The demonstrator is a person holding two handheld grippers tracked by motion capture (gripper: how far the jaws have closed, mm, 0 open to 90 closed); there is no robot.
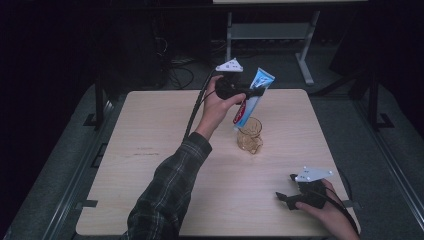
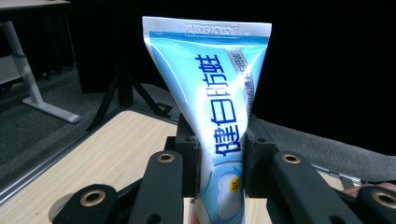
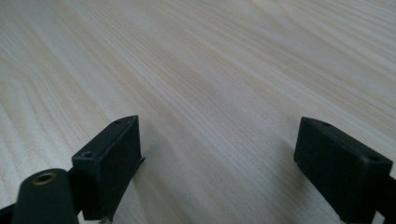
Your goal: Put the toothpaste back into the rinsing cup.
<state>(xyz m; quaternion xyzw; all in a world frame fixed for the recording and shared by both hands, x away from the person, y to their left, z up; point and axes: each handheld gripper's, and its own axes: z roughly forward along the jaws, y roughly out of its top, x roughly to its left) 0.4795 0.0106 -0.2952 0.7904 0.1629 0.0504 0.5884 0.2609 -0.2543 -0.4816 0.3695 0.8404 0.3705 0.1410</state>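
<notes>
At the near right corner of the bench [image 1: 150, 150], the right hand-held gripper [image 1: 290, 197] lay low in a resting hand, its jaws spread wide over bare wood with nothing between them. Farther out, past a plaid sleeve [image 1: 165, 195] reaching forward, the left hand-held gripper [image 1: 252, 93] was raised above the bench, clamped on a blue toothpaste tube [image 1: 252, 97] — held tilted, crimped end up, cap end just over the rim of an amber glass cup [image 1: 250, 136] standing mid-bench.
</notes>
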